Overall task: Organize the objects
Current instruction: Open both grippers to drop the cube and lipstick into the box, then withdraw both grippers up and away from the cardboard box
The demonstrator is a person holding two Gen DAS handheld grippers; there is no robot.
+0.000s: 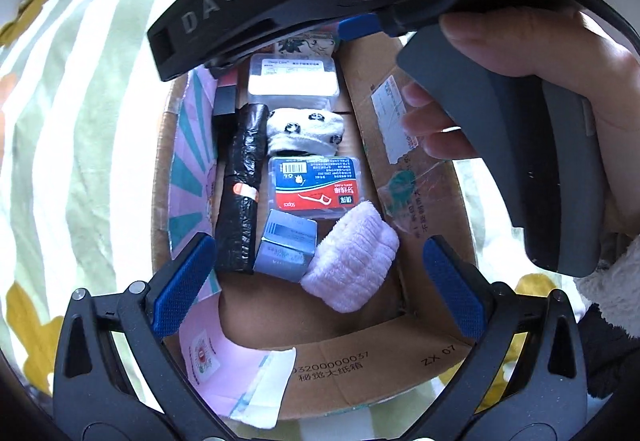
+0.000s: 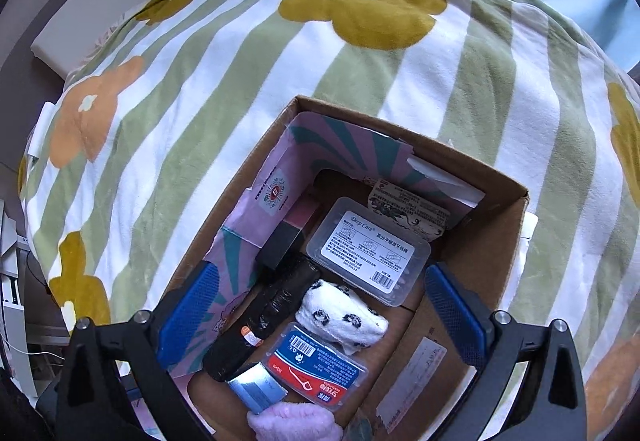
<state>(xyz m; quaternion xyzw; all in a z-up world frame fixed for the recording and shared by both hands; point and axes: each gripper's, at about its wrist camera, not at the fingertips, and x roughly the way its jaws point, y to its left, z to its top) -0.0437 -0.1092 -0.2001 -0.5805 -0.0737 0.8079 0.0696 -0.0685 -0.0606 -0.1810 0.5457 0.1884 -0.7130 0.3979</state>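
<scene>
Black roll lengthwise along cardboard box left wall, flat.

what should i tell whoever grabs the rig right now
Left gripper: open, empty, above the cardboard box.
Right gripper: open, empty, above the same box.
In the box: black roll, panda sock, red-blue floss case, clear floss case, grey-blue carton, pink cloth.
Done: these items are packed.
Left: no loose items visible on the bedspread; check outside the views.
</scene>
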